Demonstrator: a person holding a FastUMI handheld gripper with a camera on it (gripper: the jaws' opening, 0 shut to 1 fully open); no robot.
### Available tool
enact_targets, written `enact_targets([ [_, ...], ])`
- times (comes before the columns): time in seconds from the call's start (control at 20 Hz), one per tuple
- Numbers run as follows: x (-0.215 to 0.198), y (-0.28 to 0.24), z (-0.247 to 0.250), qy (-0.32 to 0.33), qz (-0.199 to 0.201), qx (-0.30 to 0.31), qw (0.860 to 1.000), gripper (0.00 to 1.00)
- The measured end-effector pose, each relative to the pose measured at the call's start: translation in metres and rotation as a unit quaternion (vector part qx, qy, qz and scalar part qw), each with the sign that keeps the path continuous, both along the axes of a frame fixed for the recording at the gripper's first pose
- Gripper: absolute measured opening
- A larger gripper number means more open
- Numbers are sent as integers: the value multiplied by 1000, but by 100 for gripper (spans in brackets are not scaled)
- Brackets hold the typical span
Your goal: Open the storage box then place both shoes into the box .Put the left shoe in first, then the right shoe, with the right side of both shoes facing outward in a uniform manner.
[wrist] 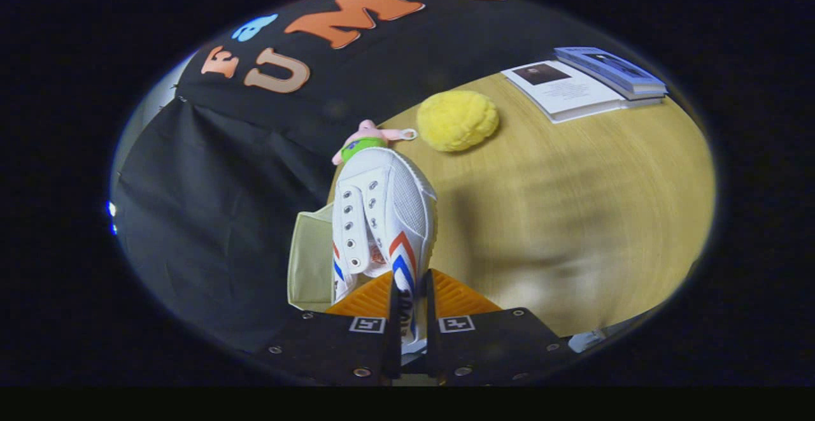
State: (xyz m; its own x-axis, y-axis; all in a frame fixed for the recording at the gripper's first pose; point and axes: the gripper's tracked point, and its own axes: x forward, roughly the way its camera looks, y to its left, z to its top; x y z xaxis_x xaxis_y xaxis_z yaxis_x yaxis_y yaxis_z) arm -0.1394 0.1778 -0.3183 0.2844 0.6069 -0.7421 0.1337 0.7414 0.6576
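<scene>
At the far left of the frame hangs the black cloth wall, draped down past the table's edge. Just right of it, low in the picture, a pale cream box shows one side, partly hidden behind the shoe. Centre frame, the white shoe rises from the bottom, toe pointing up the picture, its eyelet row on the left and red and blue chevrons on its right flank. The gripper is nearly closed, both fingers pressing the shoe's rear edge between them. Above the toe, a small pink toy with a green band lies at the table's edge. Right of that sits a round yellow sponge on the wooden table. Upper right, a white booklet lies flat, with a blue book overlapping its far side.
</scene>
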Motion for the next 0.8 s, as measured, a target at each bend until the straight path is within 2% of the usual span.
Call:
enact_targets([
  [0.3, 21, 76, 41, -61, 85, 11, 994, 16],
  [0.5, 15, 120, 32, -69, 135, -11, 988, 16],
  [0.8, 5, 153, 20, -53, 176, -40, 982, 26],
])
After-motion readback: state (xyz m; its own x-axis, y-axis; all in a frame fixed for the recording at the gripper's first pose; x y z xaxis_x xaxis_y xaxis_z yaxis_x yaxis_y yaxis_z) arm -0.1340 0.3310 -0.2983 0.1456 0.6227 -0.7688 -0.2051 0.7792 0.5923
